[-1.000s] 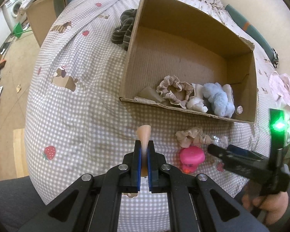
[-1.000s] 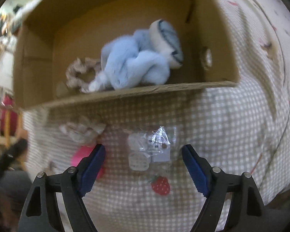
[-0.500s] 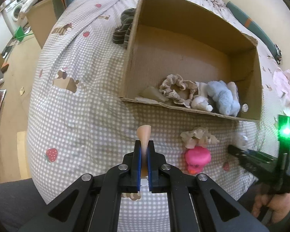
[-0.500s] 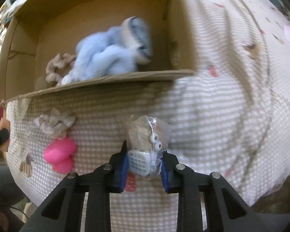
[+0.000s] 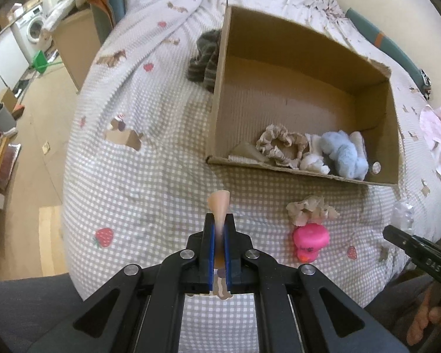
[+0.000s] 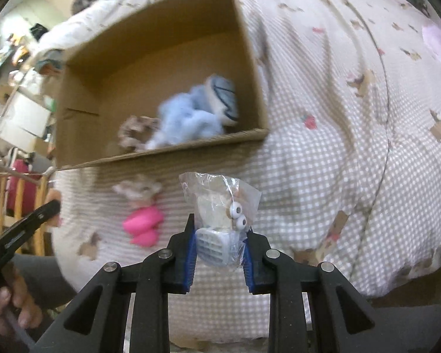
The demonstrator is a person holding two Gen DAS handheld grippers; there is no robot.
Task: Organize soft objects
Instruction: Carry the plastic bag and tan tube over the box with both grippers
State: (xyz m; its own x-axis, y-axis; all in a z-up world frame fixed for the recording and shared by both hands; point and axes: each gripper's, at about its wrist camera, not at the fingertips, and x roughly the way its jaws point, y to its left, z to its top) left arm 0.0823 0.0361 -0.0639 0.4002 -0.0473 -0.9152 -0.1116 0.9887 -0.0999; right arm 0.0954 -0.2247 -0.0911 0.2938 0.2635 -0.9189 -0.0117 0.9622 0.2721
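Observation:
My left gripper [image 5: 219, 229] is shut on a thin peach soft piece [image 5: 219, 206] above the checked blanket. My right gripper [image 6: 219, 236] is shut on a clear plastic bag with a small googly-eyed toy [image 6: 220, 220], held off the blanket in front of the cardboard box [image 6: 250, 58]. The box [image 5: 217, 100] holds a beige scrunchie [image 5: 279, 144], a white soft piece [image 5: 314, 161] and a blue plush [image 5: 344, 156]. A beige scrunchie [image 5: 310, 210] and a pink soft toy [image 5: 310, 241] lie on the blanket before the box.
The checked blanket [image 5: 150, 176] covers a rounded bed. A dark striped cloth [image 5: 204, 58] lies left of the box. A pink cloth [image 5: 438, 135] lies at the right. The floor and another cardboard box [image 5: 73, 38] are at far left.
My right gripper closed on the bagged toy and lifted it off the blanket, moving right and back. My left gripper stayed shut on the peach piece.

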